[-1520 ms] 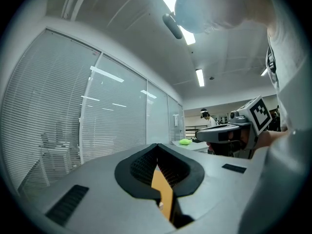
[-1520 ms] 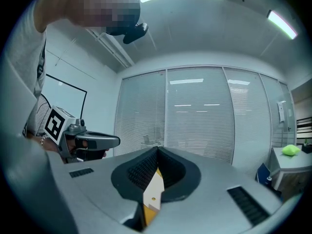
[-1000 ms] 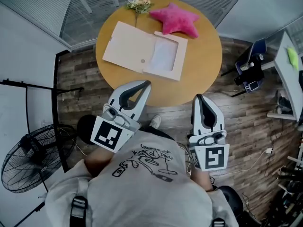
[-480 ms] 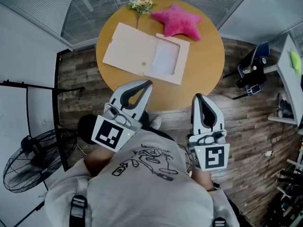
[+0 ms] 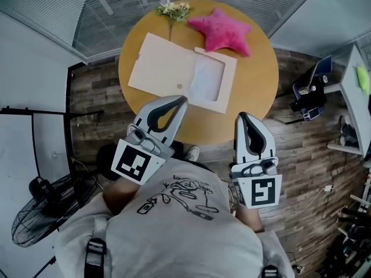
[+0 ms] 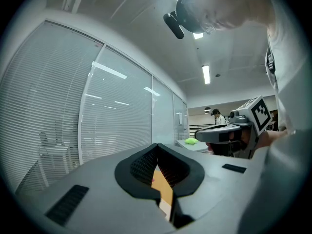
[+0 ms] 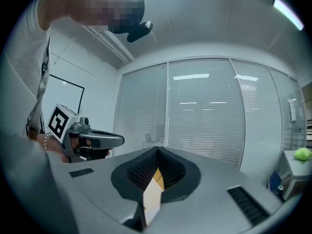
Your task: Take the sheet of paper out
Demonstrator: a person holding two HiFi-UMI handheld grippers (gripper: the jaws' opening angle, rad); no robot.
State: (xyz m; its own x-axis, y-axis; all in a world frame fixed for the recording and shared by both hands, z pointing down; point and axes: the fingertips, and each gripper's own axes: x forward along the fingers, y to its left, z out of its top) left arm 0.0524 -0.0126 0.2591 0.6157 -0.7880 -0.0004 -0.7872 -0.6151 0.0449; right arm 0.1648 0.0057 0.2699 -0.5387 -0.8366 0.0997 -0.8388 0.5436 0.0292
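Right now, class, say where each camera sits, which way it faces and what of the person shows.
Head view: on the person's head, looking down at the round table and open folder; shirt, left gripper and right gripper show.
Left gripper view: on the left gripper, looking along its shut jaws at the blinds; shirt and right gripper show.
Right gripper view: likewise on the right gripper; left gripper shows.
Shared: both gripper views face the blinds.

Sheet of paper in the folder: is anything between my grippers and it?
Nothing visible does. The sheet of paper shows in the right half of the open folder on the table, just beyond the left gripper and right gripper, both shut and empty. The pink star and flowers lie past the folder.
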